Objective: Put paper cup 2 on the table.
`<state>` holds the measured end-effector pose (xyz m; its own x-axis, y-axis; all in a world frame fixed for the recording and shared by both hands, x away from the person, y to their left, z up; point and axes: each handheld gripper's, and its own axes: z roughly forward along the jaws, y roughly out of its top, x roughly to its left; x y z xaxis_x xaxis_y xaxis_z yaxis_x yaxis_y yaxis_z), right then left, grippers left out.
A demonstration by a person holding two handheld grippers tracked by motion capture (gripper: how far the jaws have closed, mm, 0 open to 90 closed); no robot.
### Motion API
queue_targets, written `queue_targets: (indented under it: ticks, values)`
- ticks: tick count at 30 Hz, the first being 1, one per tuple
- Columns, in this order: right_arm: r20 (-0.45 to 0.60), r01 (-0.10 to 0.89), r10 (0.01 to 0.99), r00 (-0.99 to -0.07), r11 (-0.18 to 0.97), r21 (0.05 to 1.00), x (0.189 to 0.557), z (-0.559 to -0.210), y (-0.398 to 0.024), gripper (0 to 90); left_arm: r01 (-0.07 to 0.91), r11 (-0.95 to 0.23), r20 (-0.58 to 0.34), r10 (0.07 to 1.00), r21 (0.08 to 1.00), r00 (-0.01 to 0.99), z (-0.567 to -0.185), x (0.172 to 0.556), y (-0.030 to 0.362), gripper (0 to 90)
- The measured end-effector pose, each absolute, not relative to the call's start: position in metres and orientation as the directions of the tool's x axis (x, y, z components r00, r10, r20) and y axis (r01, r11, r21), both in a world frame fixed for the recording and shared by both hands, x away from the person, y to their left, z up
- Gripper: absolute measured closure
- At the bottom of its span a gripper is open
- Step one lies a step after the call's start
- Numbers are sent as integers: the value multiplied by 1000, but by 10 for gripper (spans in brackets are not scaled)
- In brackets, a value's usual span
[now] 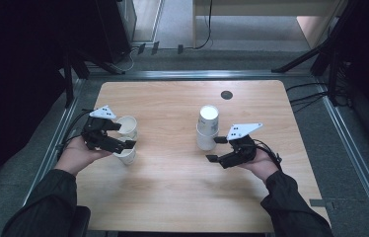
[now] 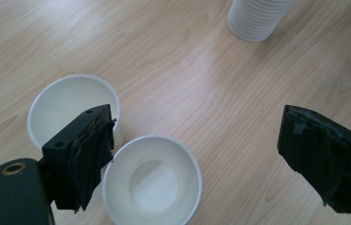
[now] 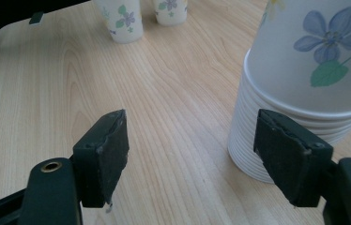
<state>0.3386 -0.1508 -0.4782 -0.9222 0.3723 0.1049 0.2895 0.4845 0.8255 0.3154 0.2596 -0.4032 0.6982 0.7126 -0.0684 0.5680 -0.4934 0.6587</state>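
Setting out cups from the stack, two already down on the left.

Left gripper (image 1: 121, 135) hangs over two upright paper cups (image 2: 151, 180) standing just beside each other near the table's (image 1: 172, 197) left edge, jaws wide apart with nothing clamped (one pad sits over the rim gap between them). Right gripper (image 1: 217, 149) waits open and empty just beside the inverted cup stack (image 1: 207, 127) mid-table, probably staged there to pull or steady the next cup.

Wooden table (image 1: 172, 197) with paper cups (image 1: 128, 126)
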Motion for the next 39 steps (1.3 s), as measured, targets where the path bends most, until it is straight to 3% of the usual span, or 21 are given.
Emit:
queue_targets:
  ticks: [23,39]
  values:
    - [85,270,376,-922,471,840,326,-472,-161,271,486,-473,-137,598,735,790,-422,321,172,121]
    - [84,265,369,-926,476,838,323,-473,-159,271,471,-460,-156,571,753,806,-446,313,151,127]
